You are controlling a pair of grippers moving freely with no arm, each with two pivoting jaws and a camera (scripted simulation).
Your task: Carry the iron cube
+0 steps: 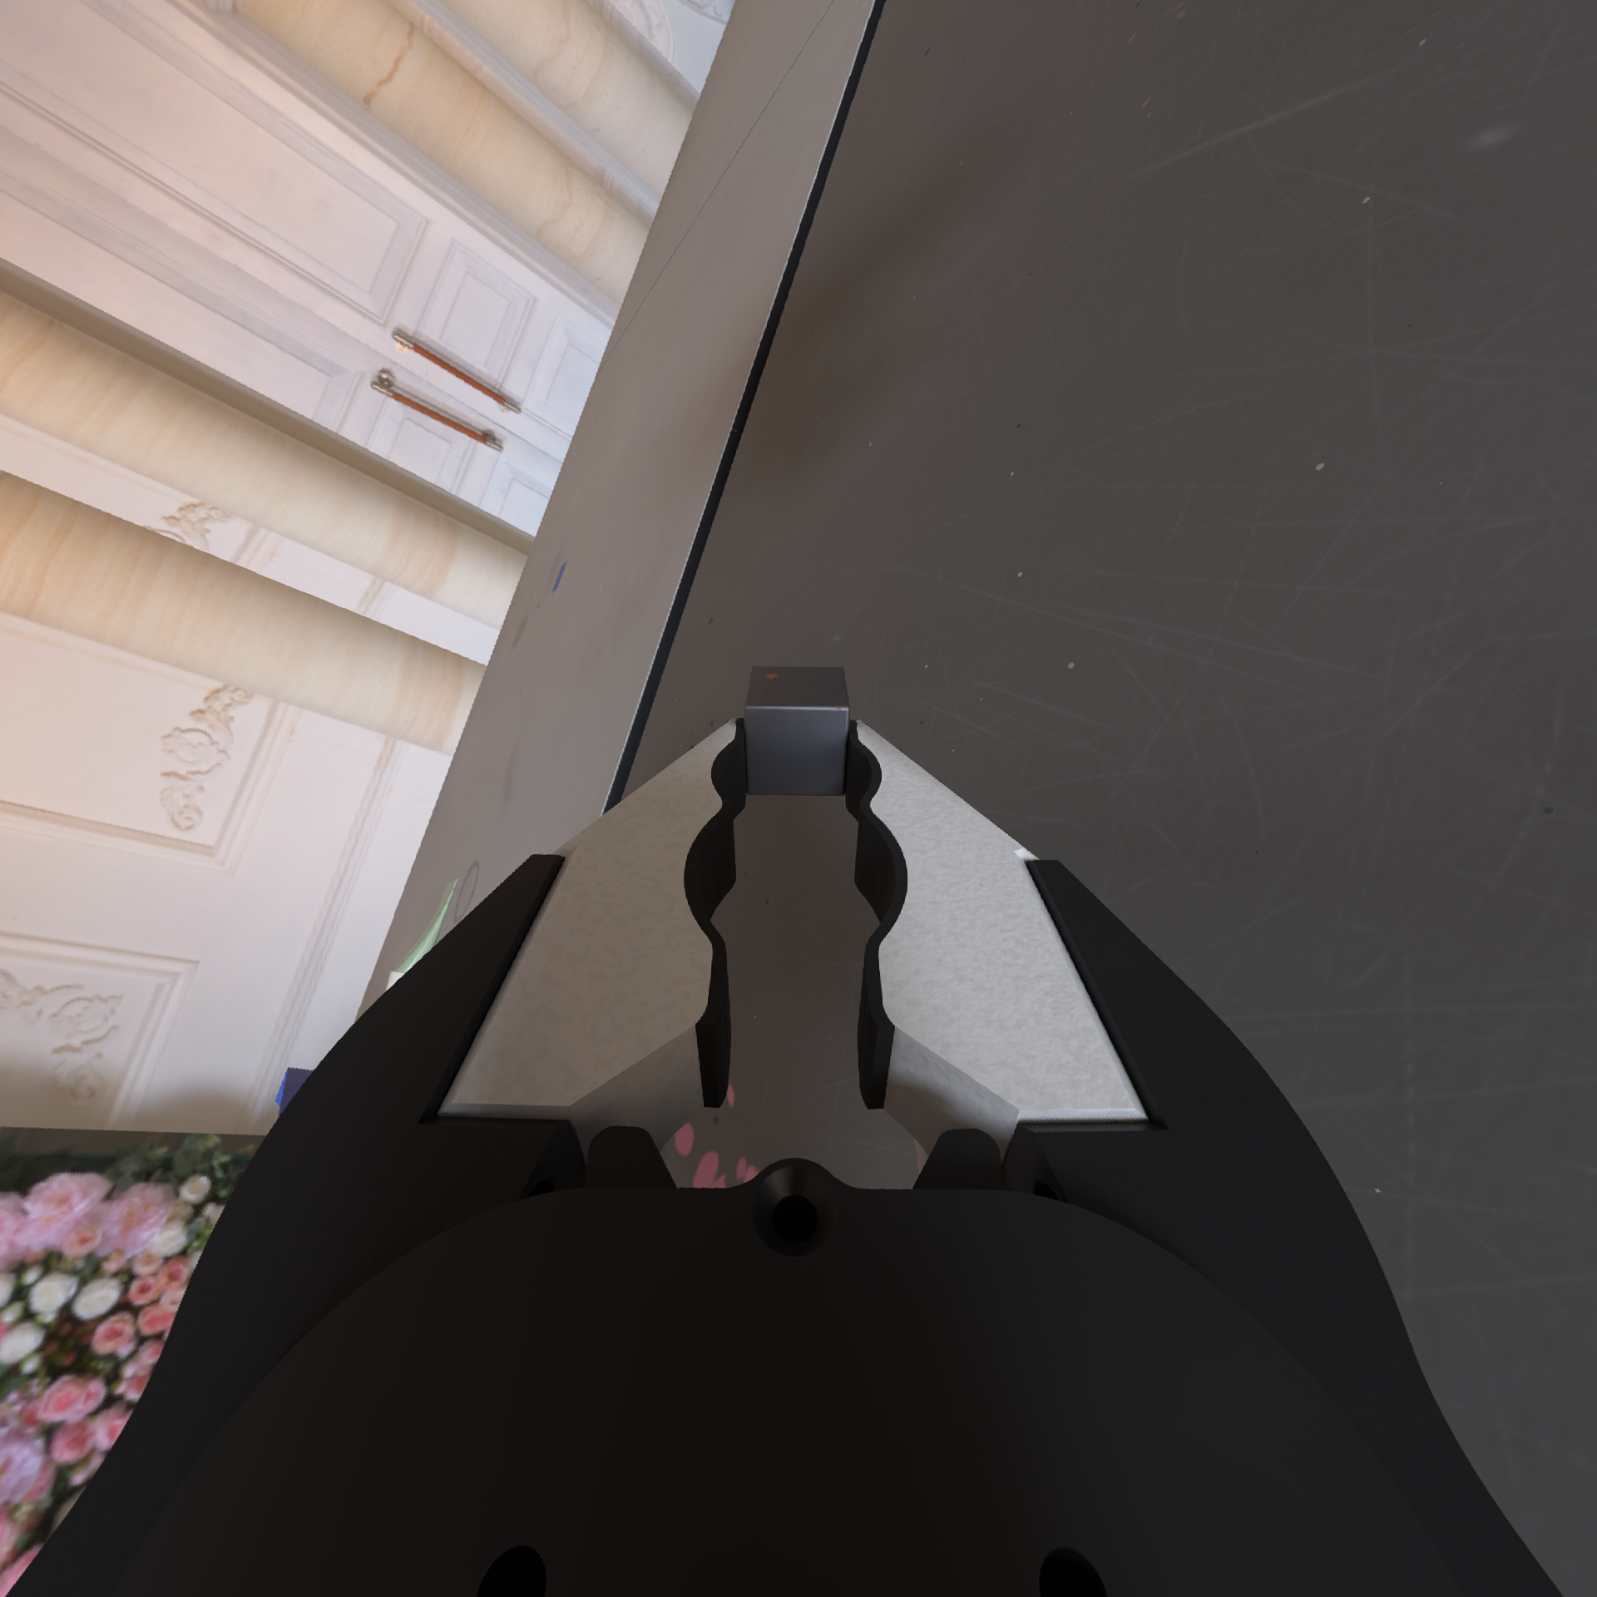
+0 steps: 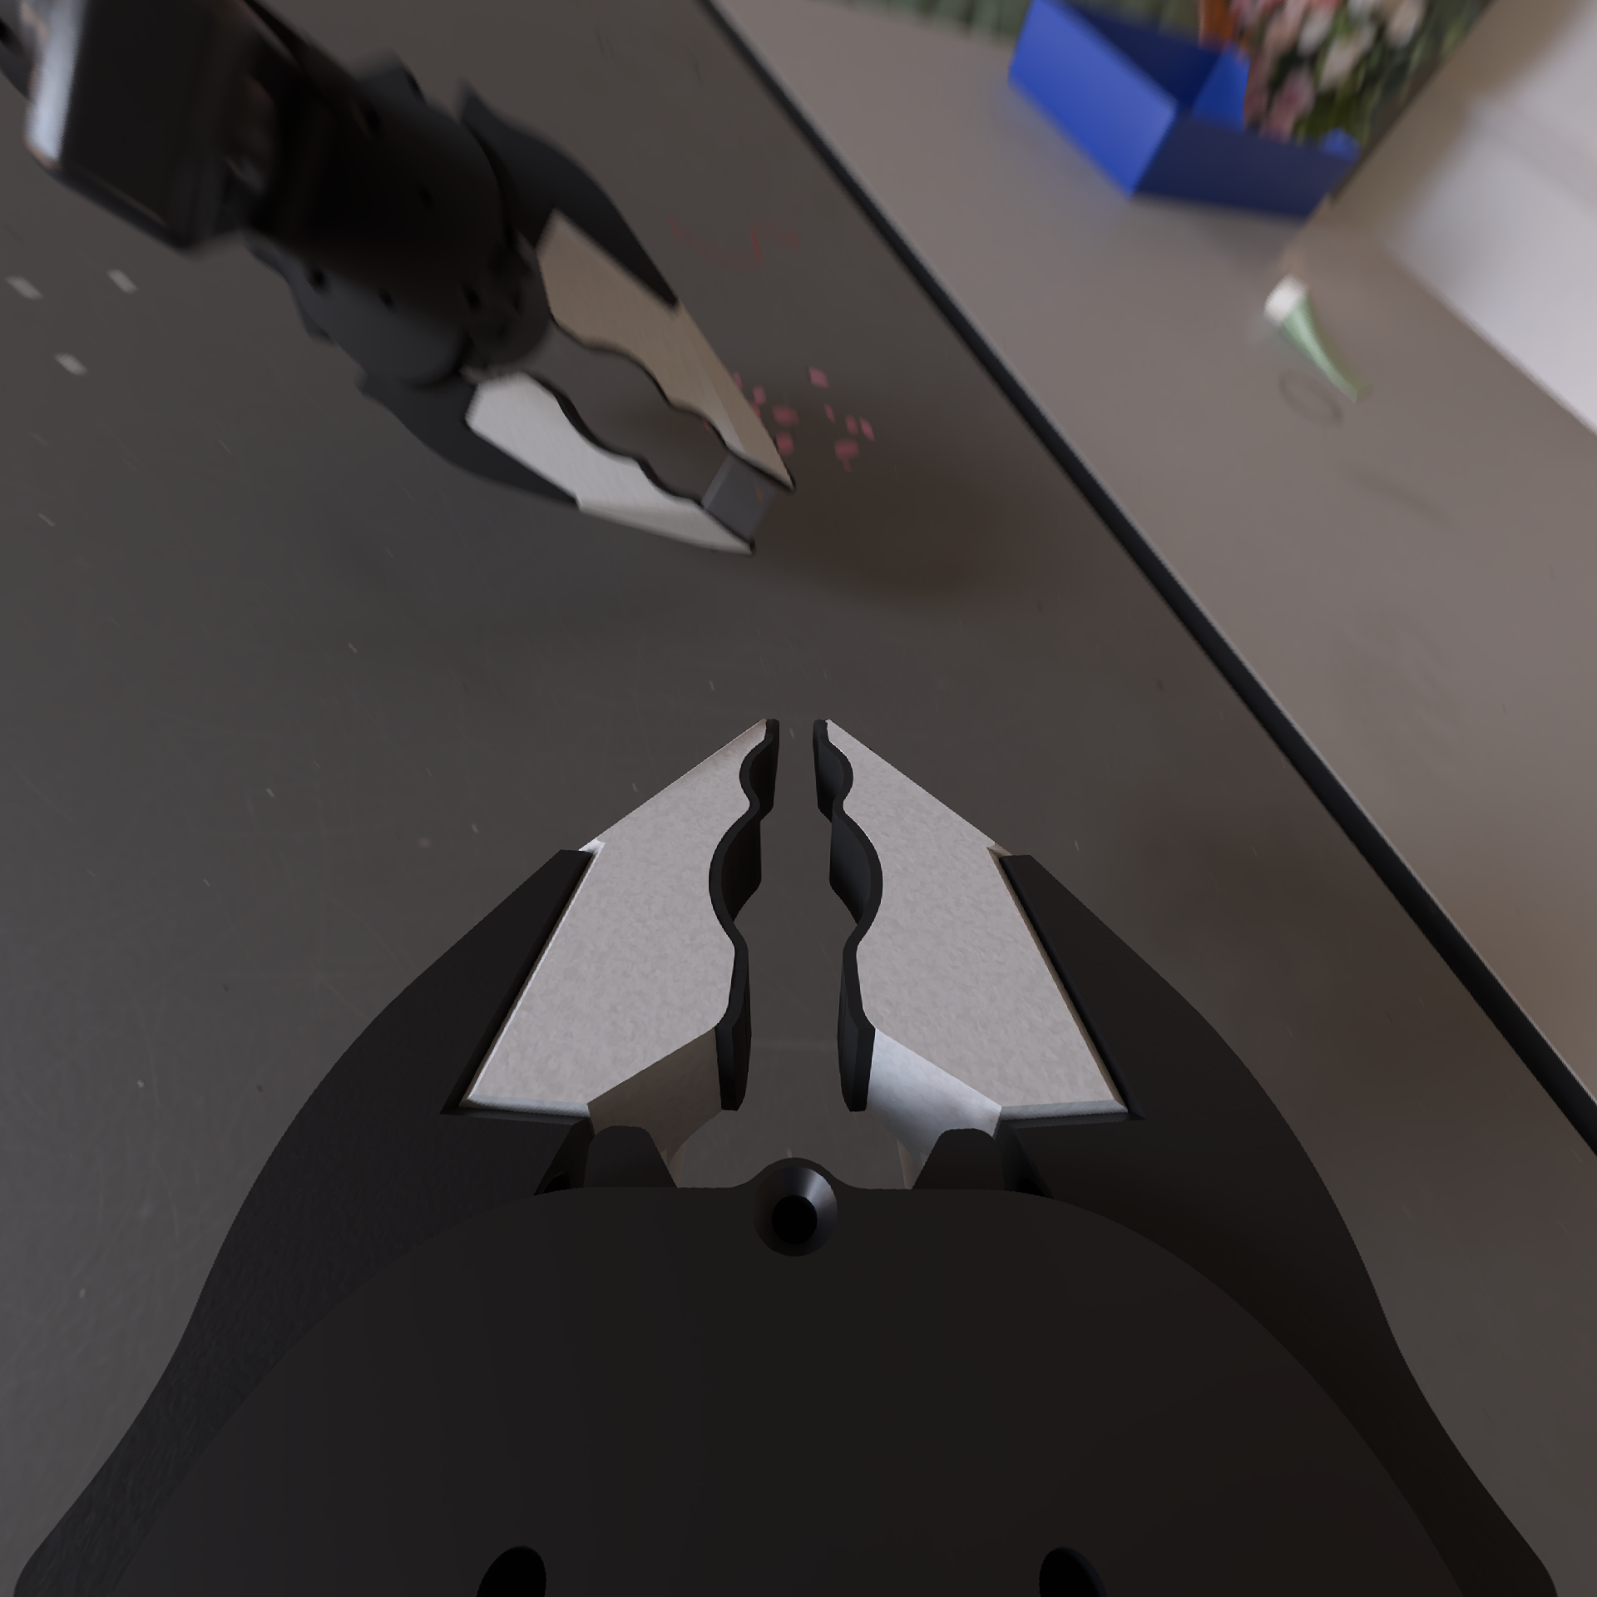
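Note:
The iron cube (image 1: 795,743) is small, grey and metallic, with a small orange spot on top. My left gripper (image 1: 795,734) is shut on it at the fingertips and holds it above the dark mat (image 1: 1210,518). The right wrist view shows the same gripper (image 2: 760,510) at upper left, blurred, with the cube (image 2: 734,501) between its tips and a shadow on the mat below. My right gripper (image 2: 795,730) is nearly shut and empty, with a narrow gap between the tips, over the dark mat (image 2: 346,691).
The mat's edge (image 1: 743,432) runs diagonally, with a grey tabletop (image 2: 1210,432) beyond it. A blue box (image 2: 1167,130) stands at the far right of that tabletop beside flowers. A white and green object (image 2: 1305,328) lies near a pale wall. Pink specks (image 2: 830,423) mark the mat.

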